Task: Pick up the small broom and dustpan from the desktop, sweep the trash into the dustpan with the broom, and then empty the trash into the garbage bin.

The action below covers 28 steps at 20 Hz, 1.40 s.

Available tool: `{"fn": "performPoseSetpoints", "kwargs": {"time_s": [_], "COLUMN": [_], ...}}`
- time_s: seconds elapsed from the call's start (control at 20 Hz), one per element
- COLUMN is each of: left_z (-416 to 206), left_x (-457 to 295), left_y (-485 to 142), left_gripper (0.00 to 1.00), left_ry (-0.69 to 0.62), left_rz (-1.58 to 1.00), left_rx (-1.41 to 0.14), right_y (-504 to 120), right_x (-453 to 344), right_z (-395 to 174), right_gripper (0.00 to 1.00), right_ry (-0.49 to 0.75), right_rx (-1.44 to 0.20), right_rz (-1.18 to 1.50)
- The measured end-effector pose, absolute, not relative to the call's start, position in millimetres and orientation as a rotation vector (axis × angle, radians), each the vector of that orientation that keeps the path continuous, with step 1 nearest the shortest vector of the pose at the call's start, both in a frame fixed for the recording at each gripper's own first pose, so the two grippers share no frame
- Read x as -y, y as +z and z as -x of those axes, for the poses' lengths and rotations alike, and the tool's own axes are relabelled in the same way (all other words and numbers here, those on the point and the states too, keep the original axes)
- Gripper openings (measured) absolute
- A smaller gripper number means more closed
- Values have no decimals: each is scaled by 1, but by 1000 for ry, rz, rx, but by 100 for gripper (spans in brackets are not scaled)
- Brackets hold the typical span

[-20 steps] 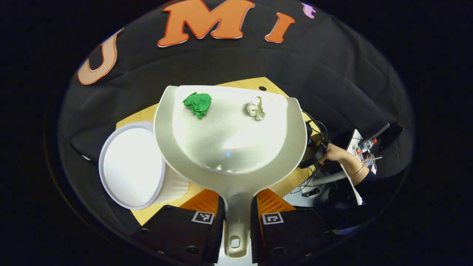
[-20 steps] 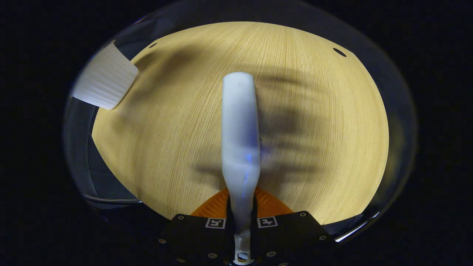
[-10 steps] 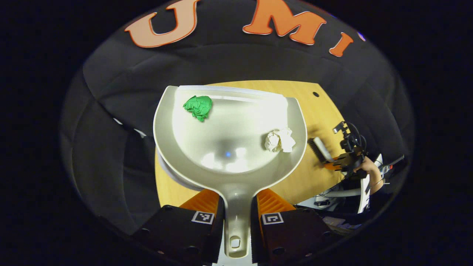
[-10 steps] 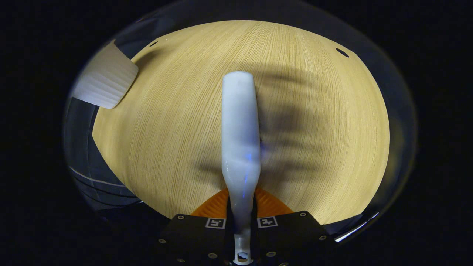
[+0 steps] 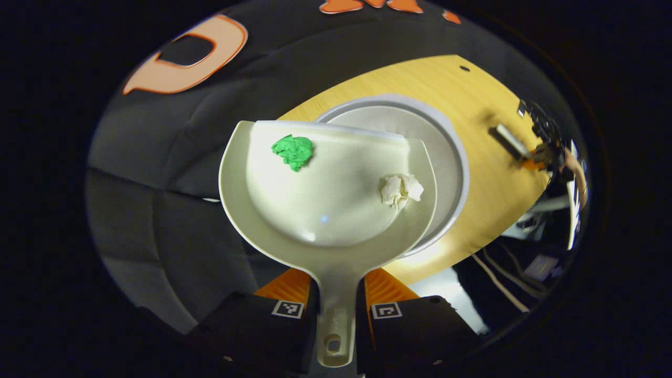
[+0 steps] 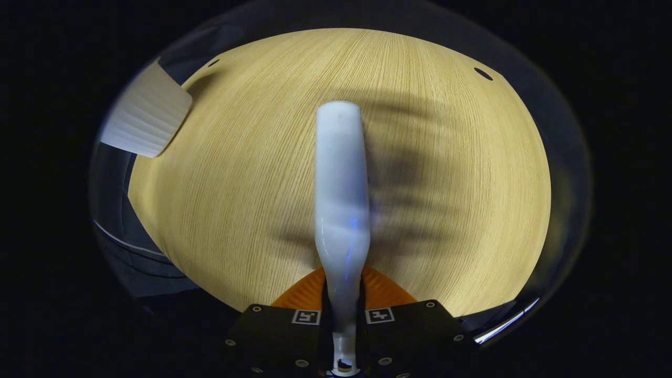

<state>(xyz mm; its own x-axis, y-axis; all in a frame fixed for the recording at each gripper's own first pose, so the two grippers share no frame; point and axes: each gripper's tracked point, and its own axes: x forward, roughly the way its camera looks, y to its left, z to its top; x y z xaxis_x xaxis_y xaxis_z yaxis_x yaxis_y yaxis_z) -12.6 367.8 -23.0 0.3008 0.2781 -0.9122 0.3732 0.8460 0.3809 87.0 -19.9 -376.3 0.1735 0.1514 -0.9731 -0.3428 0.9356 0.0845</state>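
— Both grippers are closed on handles: the left gripper pinches the dustpan by its stem, the right gripper clamps the broom the same way.

— Where's the trash?

— In the pan. A green wad sits at about 11 o'clock near the lip; a white wad lies at 3 o'clock against the side wall.

— And the bin?

— The bin stands just behind the pan, toward 1 o'clock, its round mouth under the pan's front edge. I'd judge the pan is held there so a forward tilt drops both wads in.

— Why is the broom out there?

— It hangs above bare desk, likely parked clear of the dump. From the left gripper view it's far off at 2 o'clock.

— Risk?

— The white wad, off to one side, might slip past the rim.
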Motion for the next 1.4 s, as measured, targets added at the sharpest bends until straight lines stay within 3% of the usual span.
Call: {"fn": "performPoseSetpoints", "kwargs": {"time_s": [0.35, 0.6, 0.75, 1.15, 1.4], "left_z": [4, -5, -5, -7, -15], "left_x": [-383, -383, -379, -358, -263], "left_y": [-8, -1, -8, -16, 5], "left_gripper": [33, 33, 33, 33, 33], "left_ry": [-131, -125, -128, 2, -91], "left_rz": [-934, -1129, -1034, -508, -187], "left_rx": [-1411, -1412, -1387, -1132, -899], "right_y": [-377, -375, -377, -377, -376], "right_x": [20, 20, 20, 20, 20], "right_z": [-87, -89, -88, -88, -89], "right_gripper": [16, 16, 16, 16, 16], "right_ry": [341, 325, 325, 326, 328], "right_rx": [-1345, -1343, -1345, -1346, -1341], "right_rz": [158, 143, 141, 128, 146]}}
